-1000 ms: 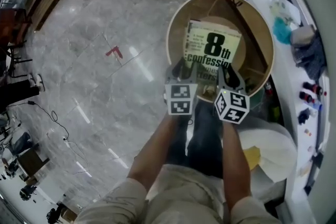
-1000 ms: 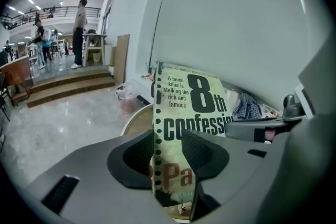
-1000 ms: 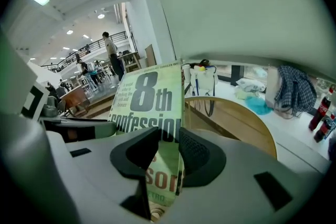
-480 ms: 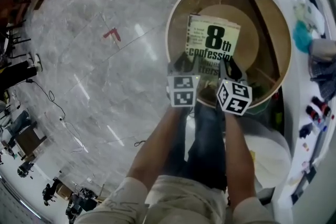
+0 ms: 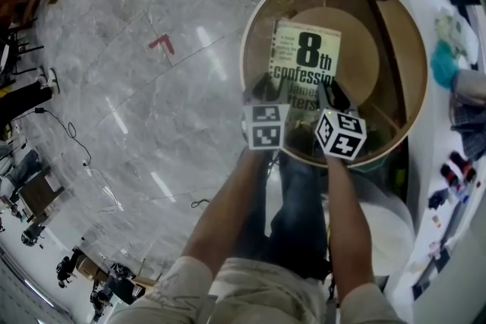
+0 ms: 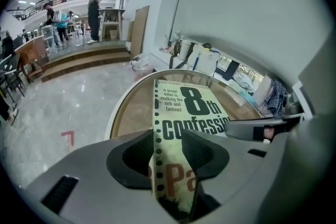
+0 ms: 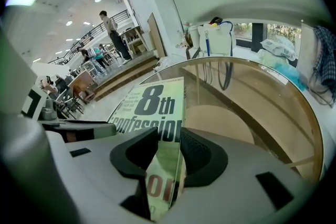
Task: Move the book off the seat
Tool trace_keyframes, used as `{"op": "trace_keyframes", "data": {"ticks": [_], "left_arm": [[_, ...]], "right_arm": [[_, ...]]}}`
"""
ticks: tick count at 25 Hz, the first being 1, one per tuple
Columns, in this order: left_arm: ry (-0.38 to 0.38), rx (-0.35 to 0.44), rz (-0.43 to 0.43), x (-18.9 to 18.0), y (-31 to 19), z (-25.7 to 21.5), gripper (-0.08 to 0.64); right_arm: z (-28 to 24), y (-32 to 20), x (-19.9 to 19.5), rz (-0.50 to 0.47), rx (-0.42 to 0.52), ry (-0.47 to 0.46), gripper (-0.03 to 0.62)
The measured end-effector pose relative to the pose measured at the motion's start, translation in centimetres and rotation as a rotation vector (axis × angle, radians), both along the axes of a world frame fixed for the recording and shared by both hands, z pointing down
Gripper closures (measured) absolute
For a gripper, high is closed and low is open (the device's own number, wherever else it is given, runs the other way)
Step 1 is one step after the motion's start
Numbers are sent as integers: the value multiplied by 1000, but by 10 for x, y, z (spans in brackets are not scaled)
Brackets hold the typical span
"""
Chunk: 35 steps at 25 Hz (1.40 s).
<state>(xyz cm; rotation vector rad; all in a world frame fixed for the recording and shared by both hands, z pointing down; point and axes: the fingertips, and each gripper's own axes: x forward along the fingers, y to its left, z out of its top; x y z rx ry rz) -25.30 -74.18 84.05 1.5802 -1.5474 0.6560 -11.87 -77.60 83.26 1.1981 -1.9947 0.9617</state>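
You have both tools clamped on the book (image 5: 307,61). Your left gripper (image 5: 266,92) bites its near edge at the left, by the dotted spine, and your right gripper (image 5: 334,96) bites the same edge at the right. In the left gripper view the pale green cover (image 6: 191,107) runs up between the pads of that gripper (image 6: 167,140), which press on it. The right gripper view shows the same clamp (image 7: 168,139) on the book (image 7: 152,105).

The book sits cover up, its title reading away from you, tipped up toward its far edge. It lies over the near left part of a round wooden table (image 5: 262,19) — whether its far edge touches the top, you cannot tell. Grey marble floor (image 5: 137,87) with a red mark (image 5: 162,44) lies to the left.
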Motion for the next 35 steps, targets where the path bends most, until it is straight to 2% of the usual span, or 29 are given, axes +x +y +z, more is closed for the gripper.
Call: {"op": "trace_keyframes", "data": {"ticks": [9,12,15,23,28,35], "left_arm": [[-19,40,0,-3,-6,-19,390],[-26,61,14,-4,-11,-36,390],[-42,106,38,-7,-18,-66,390],[-70,258,74,-22,-21,-184,390],[-112,432,93,-30,-37,-285,390],[-150,657,118,-31,-52,-420,390]], "right_arm": [[-12,0,2,-13,42,51,471],[-31,-2,-1,-3,63,36,471],[-66,-9,-4,8,124,30,471],[-191,-18,-33,-47,289,-38,472],[-277,-27,-46,-81,392,-59,472],[-413,-42,-61,-130,633,-89,472]]}}
